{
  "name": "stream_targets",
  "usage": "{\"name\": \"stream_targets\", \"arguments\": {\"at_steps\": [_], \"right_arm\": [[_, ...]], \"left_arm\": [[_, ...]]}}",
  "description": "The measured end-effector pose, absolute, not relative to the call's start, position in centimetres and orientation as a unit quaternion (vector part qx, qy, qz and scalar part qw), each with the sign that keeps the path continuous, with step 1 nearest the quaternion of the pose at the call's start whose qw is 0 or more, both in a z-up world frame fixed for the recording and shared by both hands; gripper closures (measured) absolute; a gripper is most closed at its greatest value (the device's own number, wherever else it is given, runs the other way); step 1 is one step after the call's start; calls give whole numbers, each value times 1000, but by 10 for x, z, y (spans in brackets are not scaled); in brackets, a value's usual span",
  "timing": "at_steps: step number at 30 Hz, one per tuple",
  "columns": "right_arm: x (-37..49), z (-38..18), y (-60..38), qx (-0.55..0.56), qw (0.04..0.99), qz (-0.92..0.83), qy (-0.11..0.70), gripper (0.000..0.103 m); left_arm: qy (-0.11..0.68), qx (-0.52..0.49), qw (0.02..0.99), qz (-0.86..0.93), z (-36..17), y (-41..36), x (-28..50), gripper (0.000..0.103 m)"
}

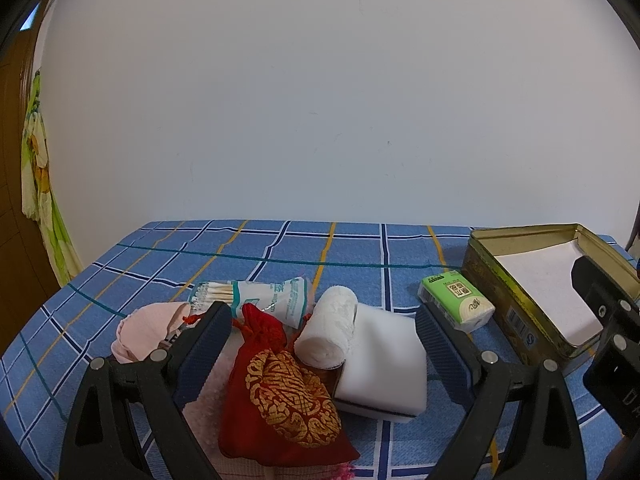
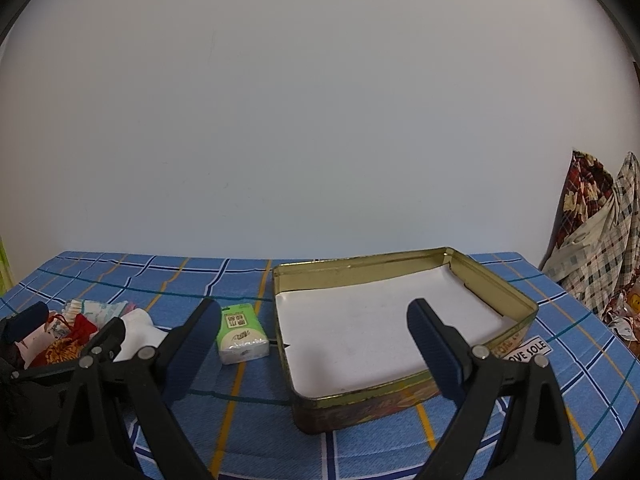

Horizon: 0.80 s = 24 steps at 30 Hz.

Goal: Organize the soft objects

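We see the left gripper (image 1: 324, 316), jaws wide and holding nothing, above a red pouch (image 1: 280, 388) and gauze roll (image 1: 330, 330). The right gripper (image 2: 314, 318), jaws likewise wide and unladen, hovers over the open tin (image 2: 400, 404) on the checked worktop (image 2: 560, 360).

The left gripper (image 1: 324, 320) is showing 2 long fingers (image 1: 206, 344) faced with dark navy ribbed pads, each sitting on a matte black plastic arm shaped as an open triangular frame. Round silver bolt heads are marking the joints, 2 on each arm. The right gripper (image 2: 314, 320) is showing the same build: navy ridged pads (image 2: 434, 344), black triangular arms, silver bolts at the pivots. In the left wrist view the right gripper's black body is appearing at the edge, carrying pale moulded letters too cut off to read.
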State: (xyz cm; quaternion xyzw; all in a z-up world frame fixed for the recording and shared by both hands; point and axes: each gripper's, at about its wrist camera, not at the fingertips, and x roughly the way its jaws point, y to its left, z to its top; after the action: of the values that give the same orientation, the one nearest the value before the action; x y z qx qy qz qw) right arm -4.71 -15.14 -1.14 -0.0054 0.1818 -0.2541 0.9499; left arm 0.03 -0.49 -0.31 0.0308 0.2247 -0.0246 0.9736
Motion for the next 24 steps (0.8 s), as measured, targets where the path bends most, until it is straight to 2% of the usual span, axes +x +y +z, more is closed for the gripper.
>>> {"name": "stream_targets", "arguments": {"at_steps": [18,24], "right_arm": [[-42,-12,-153,-12,947,-258,189,8],[-41,-14,-148,-20,950,-251,187,8]], "left_arm": [[234,12,972,-30,-5,5,6,8],[238,33,971,-16,-4,10,3,8]]}}
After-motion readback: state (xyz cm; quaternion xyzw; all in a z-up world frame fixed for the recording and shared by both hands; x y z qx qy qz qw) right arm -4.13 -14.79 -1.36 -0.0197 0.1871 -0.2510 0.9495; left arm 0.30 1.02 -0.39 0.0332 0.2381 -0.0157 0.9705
